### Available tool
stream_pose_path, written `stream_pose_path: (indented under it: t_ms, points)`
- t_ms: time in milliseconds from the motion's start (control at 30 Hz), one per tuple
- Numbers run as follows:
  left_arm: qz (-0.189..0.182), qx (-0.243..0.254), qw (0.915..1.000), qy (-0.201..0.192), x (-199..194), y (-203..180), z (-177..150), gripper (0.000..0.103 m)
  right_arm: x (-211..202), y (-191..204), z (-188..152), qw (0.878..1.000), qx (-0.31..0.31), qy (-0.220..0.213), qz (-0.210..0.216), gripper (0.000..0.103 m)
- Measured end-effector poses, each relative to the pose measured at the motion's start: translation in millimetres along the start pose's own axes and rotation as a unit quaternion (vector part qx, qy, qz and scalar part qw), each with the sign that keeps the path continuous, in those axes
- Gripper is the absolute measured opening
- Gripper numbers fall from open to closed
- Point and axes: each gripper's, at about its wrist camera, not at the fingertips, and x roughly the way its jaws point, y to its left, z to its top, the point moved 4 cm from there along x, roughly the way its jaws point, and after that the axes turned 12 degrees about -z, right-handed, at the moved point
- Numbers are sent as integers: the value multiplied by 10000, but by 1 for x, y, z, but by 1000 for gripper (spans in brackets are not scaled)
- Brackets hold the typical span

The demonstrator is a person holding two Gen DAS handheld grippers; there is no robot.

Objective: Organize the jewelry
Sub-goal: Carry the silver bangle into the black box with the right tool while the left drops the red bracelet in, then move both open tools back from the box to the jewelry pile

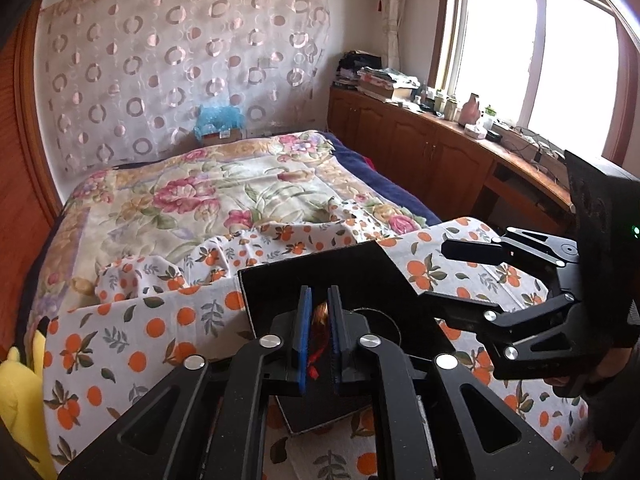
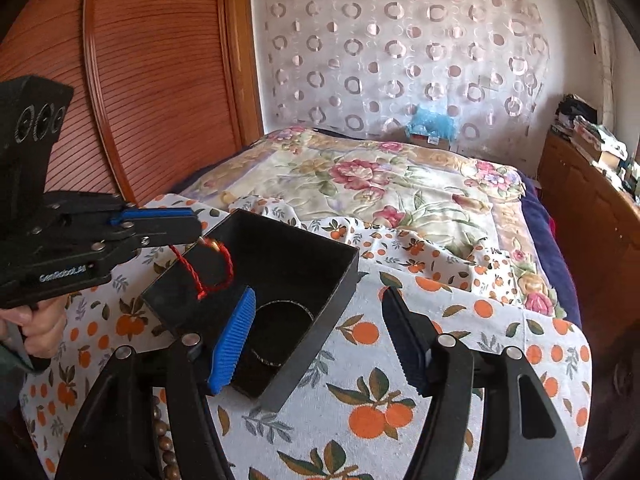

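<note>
A black open box point(image 2: 328, 280) stands on the orange-print cloth; it also shows in the left wrist view point(image 1: 320, 276). A thin bangle point(image 2: 280, 332) lies on its floor. My left gripper point(image 1: 319, 320) is shut on a red-cord pendant point(image 2: 214, 264) with an amber bead and holds it over the box's left rim. The cord loop hangs into the box. From the right wrist view the left gripper point(image 2: 192, 228) comes in from the left. My right gripper point(image 2: 320, 340) is open and empty by the box's near right side; it also shows in the left wrist view point(image 1: 440, 276).
A string of brown beads point(image 2: 164, 448) lies on the cloth point(image 2: 400, 400) near the bottom edge. A floral bedspread point(image 2: 380, 184) lies beyond. A wooden headboard point(image 2: 152, 80) stands at left, a cluttered cabinet point(image 1: 420, 136) under the window at right. A yellow plush point(image 1: 20, 400) sits at far left.
</note>
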Motion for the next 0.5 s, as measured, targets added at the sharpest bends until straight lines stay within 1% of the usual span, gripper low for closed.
stream_pose_path:
  t_ms: [33, 67, 100, 200, 300, 500]
  points:
    - [44, 15, 10000, -21, -1, -1, 1, 28, -2, 0, -1, 10000, -11, -15, -4, 68]
    - [77, 21, 10000, -47, -2, -2, 1, 33, -6, 0, -1, 10000, -14, -32, -7, 68]
    - [94, 23, 9999, -79, -5, -3, -1, 36, -9, 0, -2, 10000, -11, -44, -8, 68]
    - [53, 11, 9999, -94, -13, -7, -7, 36, -21, 1, -7, 10000, 9, -97, -16, 68]
    - [35, -26, 9999, -136, -27, -11, -20, 39, -36, 4, -17, 9999, 48, -123, -23, 68]
    - [69, -81, 9999, -87, -49, -18, -56, 48, -64, 9, -47, 9997, 195, -100, -80, 68]
